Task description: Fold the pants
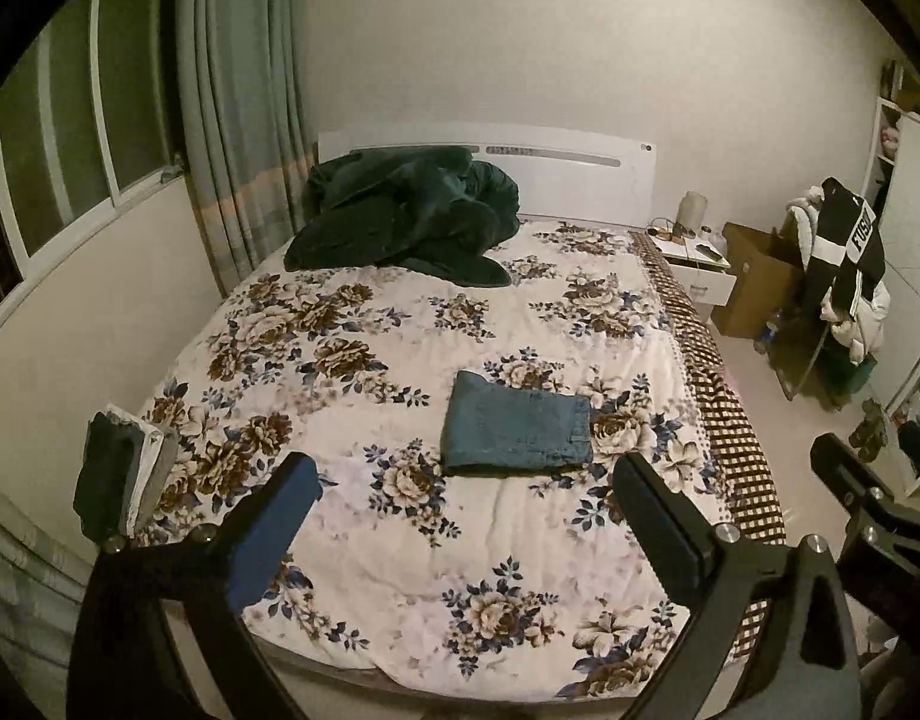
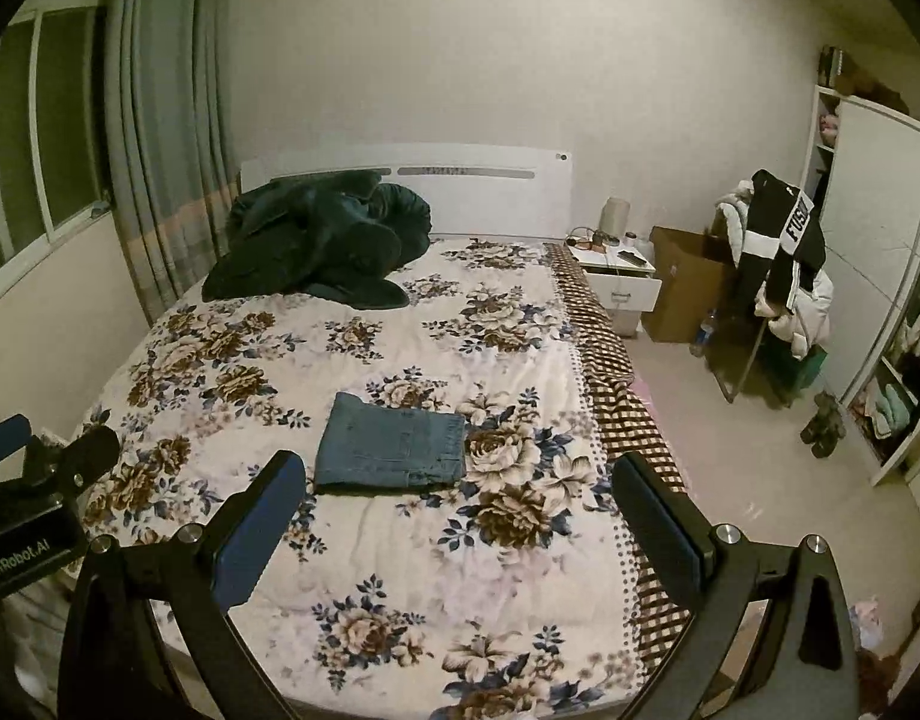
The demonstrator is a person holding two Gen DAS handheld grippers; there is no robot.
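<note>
Floral bed is carrying folded pants.
Left gripper and right gripper are hovering above it, jaws spread wide, gripping nothing.

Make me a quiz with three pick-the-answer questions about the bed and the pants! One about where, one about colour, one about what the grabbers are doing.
1. Where do the folded pants lie?
A. on the floor
B. on the flowery bedspread
C. on the nightstand

2. What colour are the pants?
A. red
B. white
C. blue

3. How are the left gripper and the right gripper?
A. both open, holding nothing
B. both shut on the pants
C. one shut on the dark green blanket

Answers: B, the pants sit mid-bed on the flowers; C, they are blue denim; A, the fingers of each stand wide apart with only bedspread between them.
</note>
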